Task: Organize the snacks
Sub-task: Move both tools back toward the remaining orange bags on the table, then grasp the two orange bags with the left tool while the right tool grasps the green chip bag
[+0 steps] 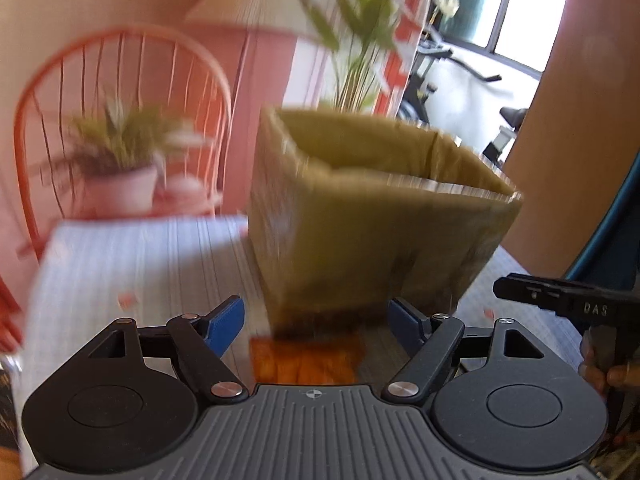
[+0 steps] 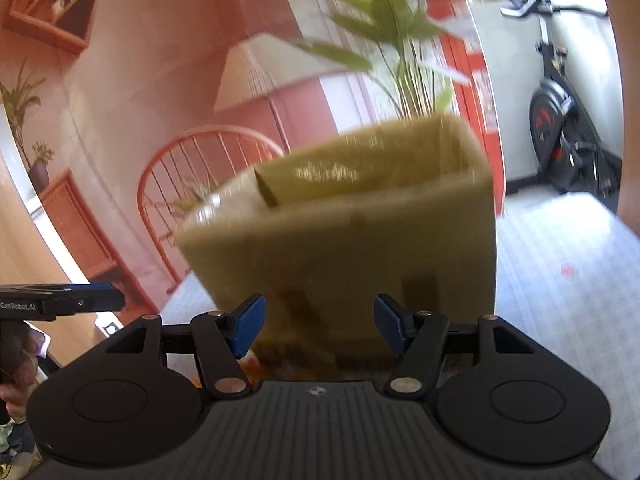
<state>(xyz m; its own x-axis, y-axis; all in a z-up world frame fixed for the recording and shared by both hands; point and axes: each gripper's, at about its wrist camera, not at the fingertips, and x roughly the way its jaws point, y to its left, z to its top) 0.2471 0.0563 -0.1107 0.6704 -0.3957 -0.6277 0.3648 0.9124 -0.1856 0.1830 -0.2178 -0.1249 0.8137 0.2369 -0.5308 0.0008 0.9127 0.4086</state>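
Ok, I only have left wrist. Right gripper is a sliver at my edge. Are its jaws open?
Observer: Yes, the right gripper stands open, nothing between its pads, facing the cardboard box.
Operator: Anything in the box from that side?
Observer: Too blurred; only a folded inner flap shows.
Operator: My gripper visible there?
Observer: Yes, the left gripper shows side-on at the left edge, gripped by a hand.
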